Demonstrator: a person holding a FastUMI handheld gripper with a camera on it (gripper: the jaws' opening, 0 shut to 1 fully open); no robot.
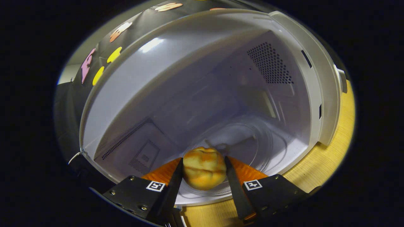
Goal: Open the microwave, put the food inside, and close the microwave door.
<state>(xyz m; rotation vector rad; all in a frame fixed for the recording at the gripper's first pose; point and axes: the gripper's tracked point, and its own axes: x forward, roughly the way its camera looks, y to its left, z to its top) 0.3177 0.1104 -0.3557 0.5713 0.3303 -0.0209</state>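
The gripper (204,170) holds a bread roll (204,172) clamped between both fingers. The roll sits at the open microwave (328,94) cavity mouth, above the glass turntable (252,148).

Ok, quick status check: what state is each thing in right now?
Microwave: open, cavity facing the gripper.
Turntable: in place on the cavity floor, bare.
Bun: held between the fingers, at the front of the cavity, above the turntable's near edge; not yet released.
Gripper: shut on the bun, both fingers pressing its sides.
Table: wooden, microwave standing on it.
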